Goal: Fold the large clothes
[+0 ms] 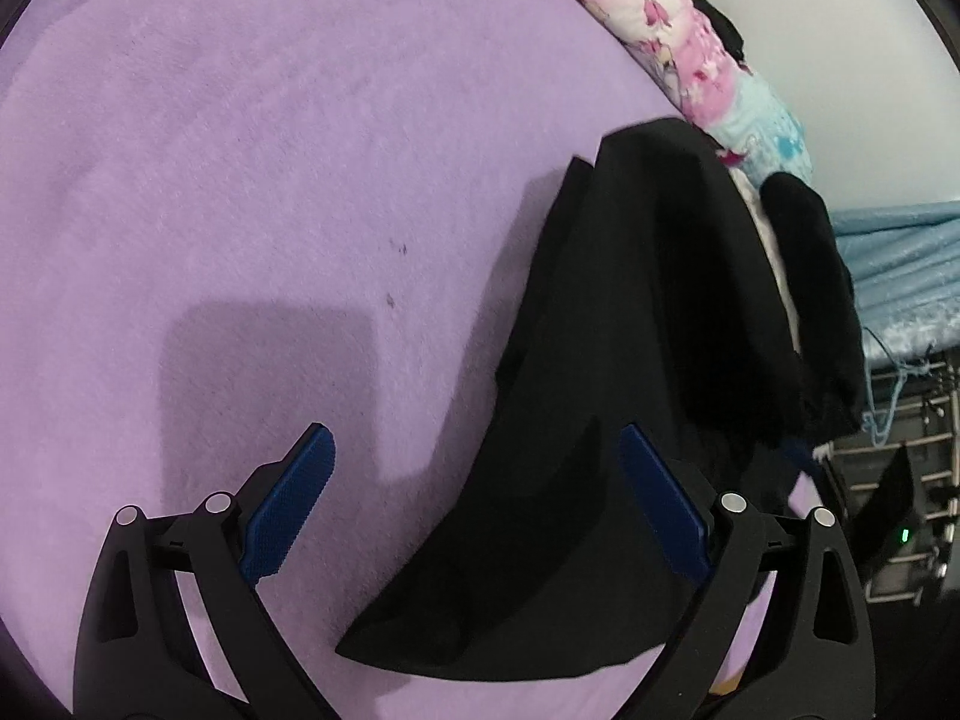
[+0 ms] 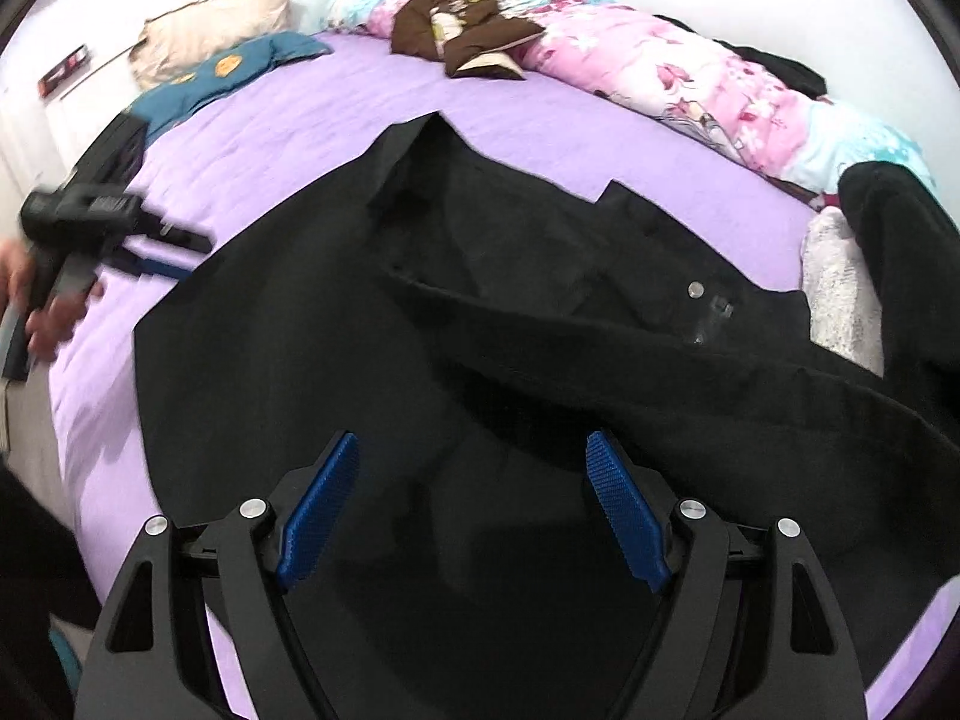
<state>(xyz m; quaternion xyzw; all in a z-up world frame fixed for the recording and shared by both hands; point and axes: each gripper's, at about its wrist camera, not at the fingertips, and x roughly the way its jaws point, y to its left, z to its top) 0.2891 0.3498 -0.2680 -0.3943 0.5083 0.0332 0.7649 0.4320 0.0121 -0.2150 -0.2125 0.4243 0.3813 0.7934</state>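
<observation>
Black trousers [image 2: 372, 324] lie partly folded on a purple bedspread [image 2: 540, 132], their waistband with a metal button [image 2: 696, 289] at the right. My right gripper [image 2: 471, 450] is open and empty just above the black cloth. My left gripper [image 1: 477, 450] is open and empty above the bedspread [image 1: 240, 180], its right finger over the edge of the trousers [image 1: 630, 330]. The left gripper also shows, blurred, in the right wrist view [image 2: 120, 222], off the trousers' left side.
A pink and blue floral duvet [image 2: 690, 78] lines the far side of the bed, with a brown garment [image 2: 468, 24] on it. A teal garment [image 2: 228, 72] and a beige pillow [image 2: 216, 18] lie at the back left. Another black garment [image 1: 810, 276] drapes over the bed's edge.
</observation>
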